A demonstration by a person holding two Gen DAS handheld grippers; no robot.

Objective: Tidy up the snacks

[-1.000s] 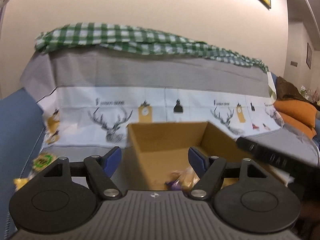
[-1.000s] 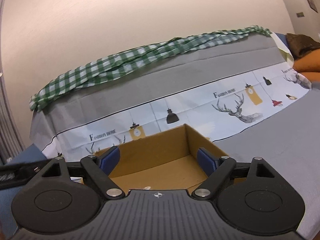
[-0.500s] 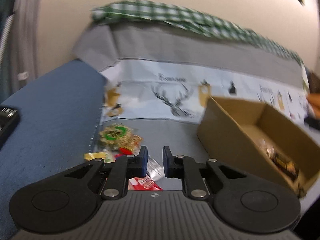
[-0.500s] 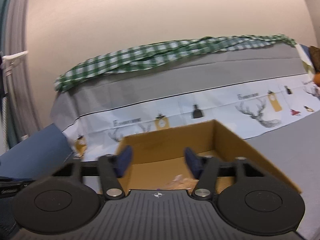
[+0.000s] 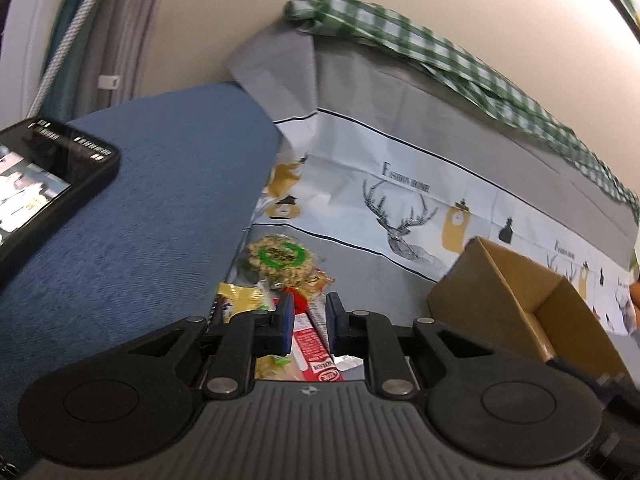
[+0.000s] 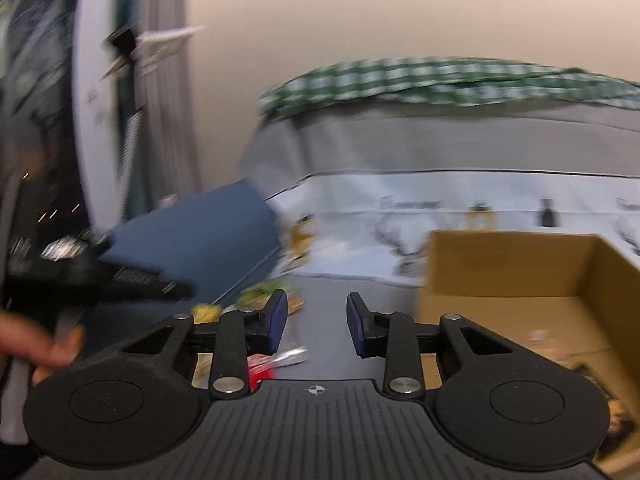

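Both grippers have swung off the cardboard box (image 5: 520, 304); left gripper (image 5: 310, 324), clenched empty, noses the red packet (image 5: 310, 346) at 6 o'clock. Right gripper (image 6: 316, 322), closing on nothing. Left should reopen before descending.

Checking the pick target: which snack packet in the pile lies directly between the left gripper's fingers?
The red-and-white packet; the round green-labelled one and the yellow one lie beyond the left gripper.

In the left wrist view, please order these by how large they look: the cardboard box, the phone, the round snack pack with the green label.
1. cardboard box, though its right side is cut off.
2. phone, partly out of frame and nearer the camera, so this rank against the box is unsure.
3. round snack pack, clearly the smallest.
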